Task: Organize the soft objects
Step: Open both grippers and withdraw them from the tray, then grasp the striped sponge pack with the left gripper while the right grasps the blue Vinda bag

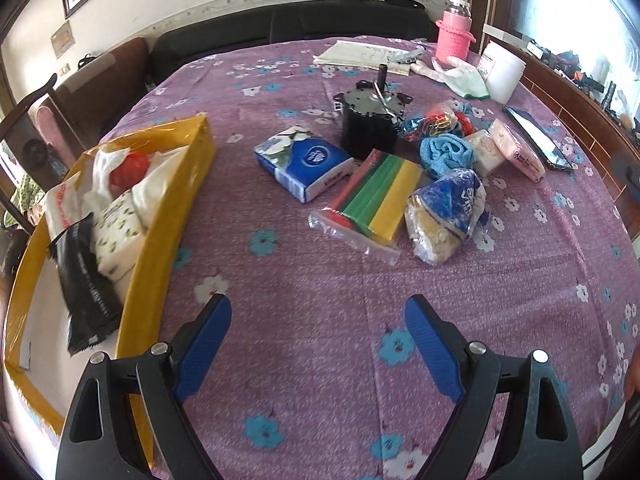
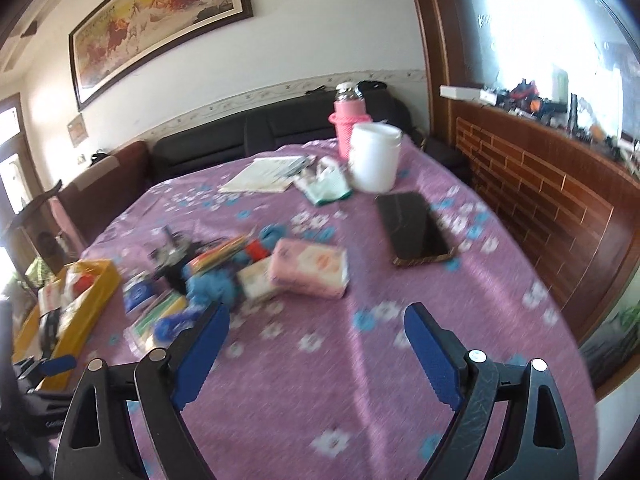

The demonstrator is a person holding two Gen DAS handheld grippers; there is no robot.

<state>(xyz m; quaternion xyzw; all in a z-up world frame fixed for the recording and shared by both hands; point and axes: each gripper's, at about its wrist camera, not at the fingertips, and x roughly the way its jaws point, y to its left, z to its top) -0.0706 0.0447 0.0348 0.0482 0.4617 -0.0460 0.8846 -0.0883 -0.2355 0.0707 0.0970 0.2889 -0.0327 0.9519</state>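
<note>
A yellow box (image 1: 192, 184) at the left holds a floral tissue pack (image 1: 116, 232), a black bag (image 1: 86, 280) and white bags. On the purple cloth lie a blue tissue pack (image 1: 308, 164), a bagged sponge set (image 1: 376, 196), a blue-white bag (image 1: 448, 216), a blue towel (image 1: 444, 154) and a pink tissue pack (image 1: 518, 152). My left gripper (image 1: 318, 312) is open and empty, above the cloth short of these. My right gripper (image 2: 316, 320) is open and empty, near the pink tissue pack (image 2: 308, 268). The yellow box (image 2: 86, 300) shows at the left of the blurred right wrist view.
A black motor part (image 1: 372, 120), a phone (image 1: 538, 138), a white tub (image 1: 502, 70), a pink bottle (image 1: 454, 32), papers (image 1: 360, 54) and a glove (image 1: 464, 76) lie at the far side. A sofa stands behind; a wooden sill runs along the right.
</note>
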